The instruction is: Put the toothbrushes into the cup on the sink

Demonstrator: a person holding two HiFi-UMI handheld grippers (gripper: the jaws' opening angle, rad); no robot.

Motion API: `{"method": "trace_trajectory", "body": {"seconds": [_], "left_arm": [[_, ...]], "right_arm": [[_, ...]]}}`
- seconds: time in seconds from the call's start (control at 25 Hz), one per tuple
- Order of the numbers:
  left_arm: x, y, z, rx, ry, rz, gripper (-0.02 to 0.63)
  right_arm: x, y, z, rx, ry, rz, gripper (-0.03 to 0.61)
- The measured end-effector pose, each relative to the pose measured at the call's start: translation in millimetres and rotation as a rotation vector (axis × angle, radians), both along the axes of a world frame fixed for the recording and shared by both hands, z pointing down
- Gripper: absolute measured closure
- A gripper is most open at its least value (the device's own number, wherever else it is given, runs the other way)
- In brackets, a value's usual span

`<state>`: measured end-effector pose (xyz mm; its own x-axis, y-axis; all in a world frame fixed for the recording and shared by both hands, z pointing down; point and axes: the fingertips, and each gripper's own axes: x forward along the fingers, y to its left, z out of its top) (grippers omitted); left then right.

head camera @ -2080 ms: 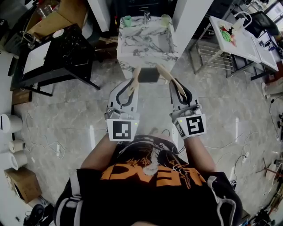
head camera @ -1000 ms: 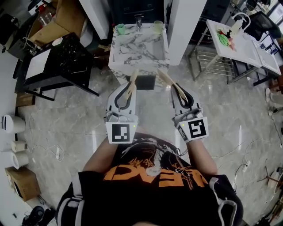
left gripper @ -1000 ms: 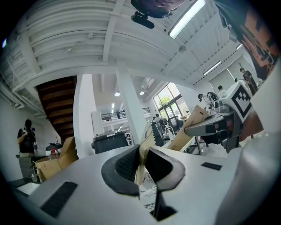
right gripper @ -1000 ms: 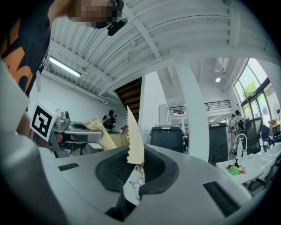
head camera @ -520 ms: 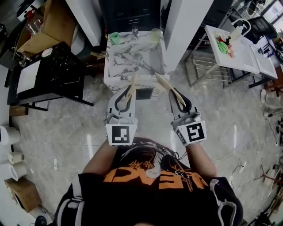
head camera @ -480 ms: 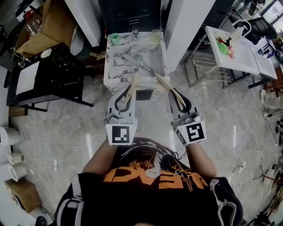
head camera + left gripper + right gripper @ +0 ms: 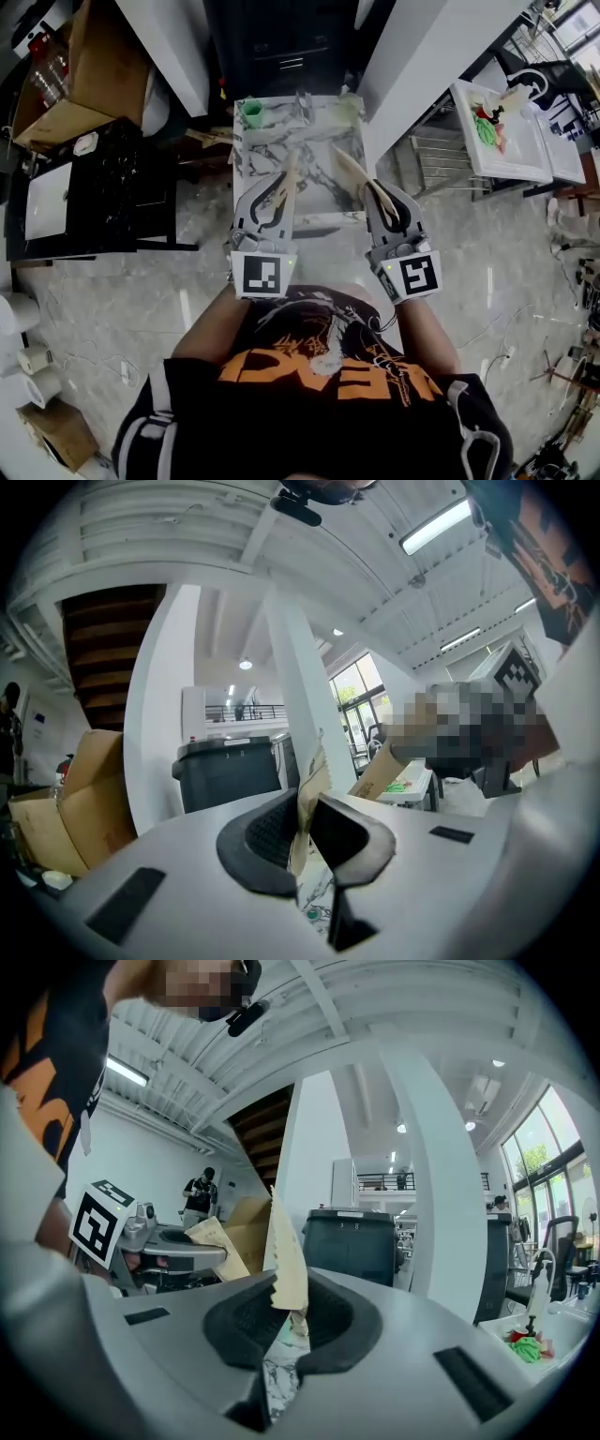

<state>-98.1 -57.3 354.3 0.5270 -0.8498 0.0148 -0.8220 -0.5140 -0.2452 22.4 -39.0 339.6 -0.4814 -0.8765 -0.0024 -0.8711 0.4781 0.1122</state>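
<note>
In the head view my left gripper (image 7: 275, 199) is shut on a beige paper-wrapped toothbrush (image 7: 289, 174) that points forward over the marble sink (image 7: 319, 141). My right gripper (image 7: 390, 202) is shut on a second wrapped toothbrush (image 7: 352, 172), angled toward the left. A green cup (image 7: 251, 110) stands at the sink's back left corner, a pale yellowish cup (image 7: 351, 100) at the back right, and a faucet (image 7: 302, 99) between them. In the left gripper view the wrapper (image 7: 310, 778) sticks up between the pads; in the right gripper view the wrapper (image 7: 286, 1258) does the same.
A black table (image 7: 103, 183) stands left of the sink, with a cardboard box (image 7: 70, 89) behind it. A white pillar (image 7: 441, 52) rises at the right. A white table (image 7: 511, 136) with small items is farther right. Paper rolls (image 7: 26, 361) lie on the floor.
The sink has come closer: both toothbrush tips now hang over its front half instead of short of its front edge. Both grips are unchanged.
</note>
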Motion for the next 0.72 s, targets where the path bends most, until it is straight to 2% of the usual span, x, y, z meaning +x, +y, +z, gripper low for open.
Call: {"method": "trace_trajectory", "body": {"seconds": [0.28, 0.72], "left_arm": [[-17.4, -56.3, 12.6, -0.035, -0.01, 0.004, 0.563], [-5.0, -107.8, 18.1, -0.054, -0.019, -0.051, 0.563]], "right_arm": [[-14.5, -57.3, 5.8, -0.017, -0.012, 0.02, 0.537], [-3.2, -111.7, 18.1, -0.026, -0.031, -0.032, 0.537]]}}
